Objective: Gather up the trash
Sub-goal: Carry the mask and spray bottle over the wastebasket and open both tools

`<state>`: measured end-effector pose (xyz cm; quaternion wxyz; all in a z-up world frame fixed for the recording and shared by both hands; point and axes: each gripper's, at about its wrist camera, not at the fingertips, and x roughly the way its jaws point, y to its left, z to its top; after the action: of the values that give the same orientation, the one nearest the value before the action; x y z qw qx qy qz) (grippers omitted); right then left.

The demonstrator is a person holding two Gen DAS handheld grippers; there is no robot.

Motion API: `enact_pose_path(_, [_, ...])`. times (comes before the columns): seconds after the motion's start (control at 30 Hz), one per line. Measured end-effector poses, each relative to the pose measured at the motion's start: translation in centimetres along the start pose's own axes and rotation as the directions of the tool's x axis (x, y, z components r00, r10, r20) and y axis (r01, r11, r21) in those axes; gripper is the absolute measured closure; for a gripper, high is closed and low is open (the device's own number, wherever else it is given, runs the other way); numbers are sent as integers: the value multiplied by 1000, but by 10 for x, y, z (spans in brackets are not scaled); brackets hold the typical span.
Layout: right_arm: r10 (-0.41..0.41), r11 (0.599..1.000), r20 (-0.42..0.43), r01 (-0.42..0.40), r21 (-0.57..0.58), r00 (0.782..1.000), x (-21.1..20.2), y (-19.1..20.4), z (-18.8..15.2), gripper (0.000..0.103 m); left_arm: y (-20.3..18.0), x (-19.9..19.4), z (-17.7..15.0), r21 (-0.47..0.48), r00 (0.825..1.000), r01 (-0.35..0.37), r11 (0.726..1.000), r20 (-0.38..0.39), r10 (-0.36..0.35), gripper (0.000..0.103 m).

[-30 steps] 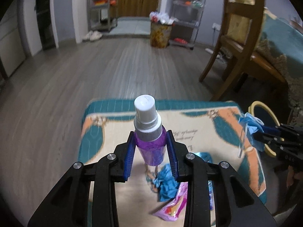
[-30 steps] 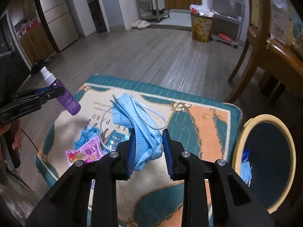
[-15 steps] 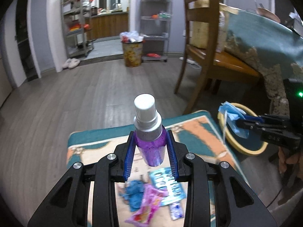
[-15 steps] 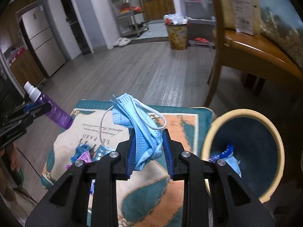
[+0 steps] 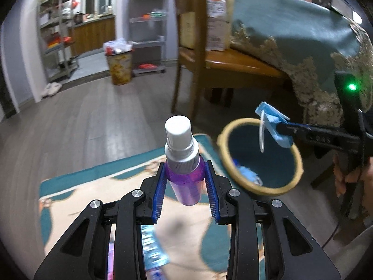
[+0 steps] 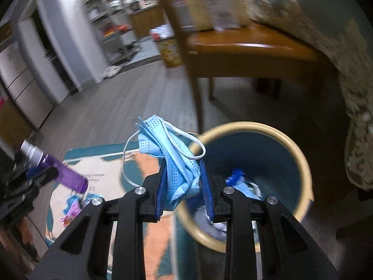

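My left gripper is shut on a purple spray bottle with a white cap, held upright above the patterned mat. My right gripper is shut on a crumpled blue face mask and holds it at the near rim of the blue bin with a yellow rim. In the left wrist view the mask hangs over the bin, which holds some blue and white trash. The bottle also shows at the left of the right wrist view.
Several wrappers and blue scraps lie on the mat, also under my left gripper. A wooden chair and a table with a green cloth stand behind the bin. A full waste bin stands far back.
Both grippers have swung right toward the bin. The mask has gone from over the mat to over the bin's rim. The bottle stays gripped.
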<state>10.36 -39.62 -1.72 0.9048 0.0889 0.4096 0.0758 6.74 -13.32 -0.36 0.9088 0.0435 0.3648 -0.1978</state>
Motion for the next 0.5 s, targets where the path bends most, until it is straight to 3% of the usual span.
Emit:
enact_pose_path(0.2, [-114,986,-71,121,113,991,14,-64,-7,77,-44,34,5,58,997,78,995,-23,-77,69])
enact_pose_path(0.5, [-159,963,-197,196,186,967,43,-109,-28,77,-92,89,4,95,980,185,978,-87,-177,69])
